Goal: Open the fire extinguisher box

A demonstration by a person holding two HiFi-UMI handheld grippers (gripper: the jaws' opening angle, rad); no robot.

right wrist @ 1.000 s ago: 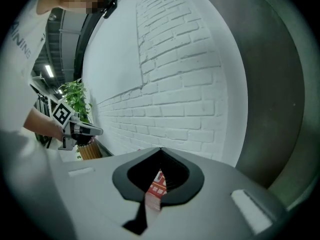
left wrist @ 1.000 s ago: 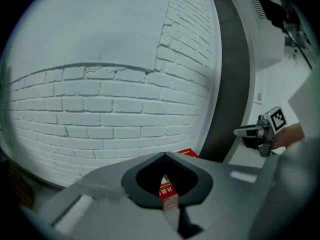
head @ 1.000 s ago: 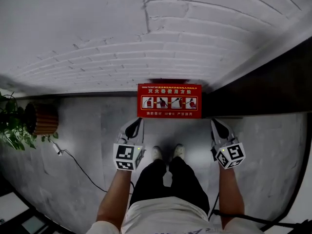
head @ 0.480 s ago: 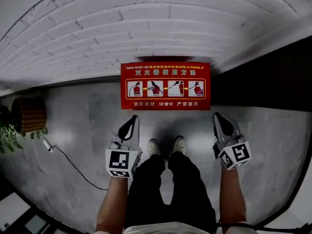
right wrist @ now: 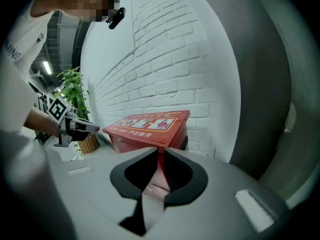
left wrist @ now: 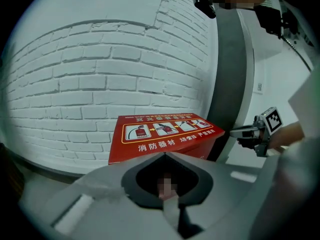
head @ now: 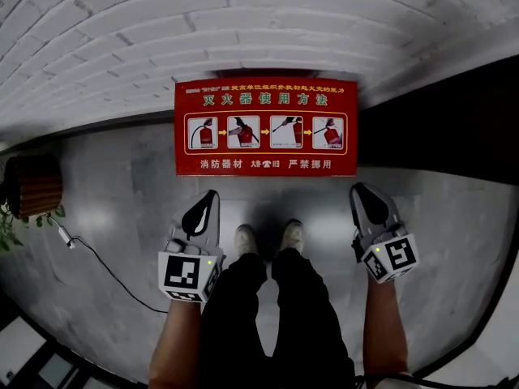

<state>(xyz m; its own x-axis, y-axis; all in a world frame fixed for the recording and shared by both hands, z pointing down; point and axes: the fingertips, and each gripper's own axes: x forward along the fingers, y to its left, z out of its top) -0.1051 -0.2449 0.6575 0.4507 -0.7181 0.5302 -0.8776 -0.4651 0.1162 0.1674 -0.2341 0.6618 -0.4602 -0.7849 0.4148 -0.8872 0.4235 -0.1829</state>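
The red fire extinguisher box stands on the floor against the white brick wall, its lid down and printed with instruction pictures. The left gripper view and the right gripper view both look at it from the front. My left gripper hovers short of the box's front left, jaws shut with nothing in them. My right gripper hangs off the front right corner. Its jaws are opening to a narrow slit, and nothing sits between them. Neither gripper touches the box.
A dark grey pillar adjoins the box on the right. At far left stand a wicker planter and a cable across the grey floor. The person's shoes are just in front of the box.
The person has stepped closer, so the box looks larger and nearer. Both grippers have come forward with the person, and their tips are now closer to its front edge.
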